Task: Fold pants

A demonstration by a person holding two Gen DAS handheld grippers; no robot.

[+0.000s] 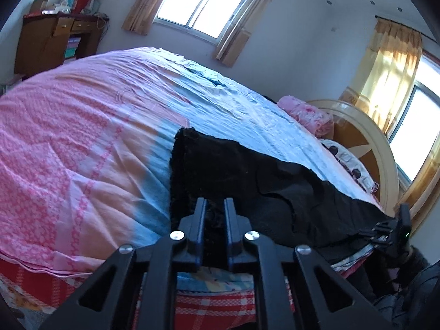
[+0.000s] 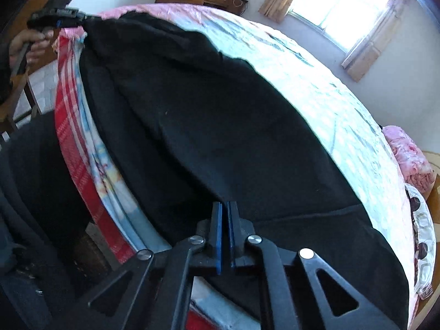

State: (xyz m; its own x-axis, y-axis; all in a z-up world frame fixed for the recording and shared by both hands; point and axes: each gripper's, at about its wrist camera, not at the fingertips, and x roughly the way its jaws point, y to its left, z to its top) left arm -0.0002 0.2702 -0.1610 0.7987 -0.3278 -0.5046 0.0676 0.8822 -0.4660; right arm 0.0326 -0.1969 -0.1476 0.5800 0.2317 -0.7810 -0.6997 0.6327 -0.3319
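Black pants (image 1: 247, 170) lie lengthwise along the near edge of the bed, spread flat (image 2: 206, 110). My left gripper (image 1: 215, 200) is shut on the fuzzy end of the pants, with dark fabric filling the narrow gap between its fingers. From the right wrist view that left gripper (image 2: 82, 18) pinches the far corner of the pants, held by a person's hand (image 2: 30, 44). My right gripper (image 2: 224, 203) is shut, its blue pads almost touching, nipping the pants at the bed's edge. In the left wrist view the right gripper (image 1: 365, 232) sits at the other end of the pants.
The bed sheet (image 1: 82, 137) is pink and pale blue, over a red checked layer (image 2: 68, 126). A rolled pink blanket (image 1: 305, 115), a spotted pillow (image 1: 349, 162) and a round headboard (image 1: 385, 148) lie at the head end. A wooden cabinet (image 1: 52, 41) stands by the far wall.
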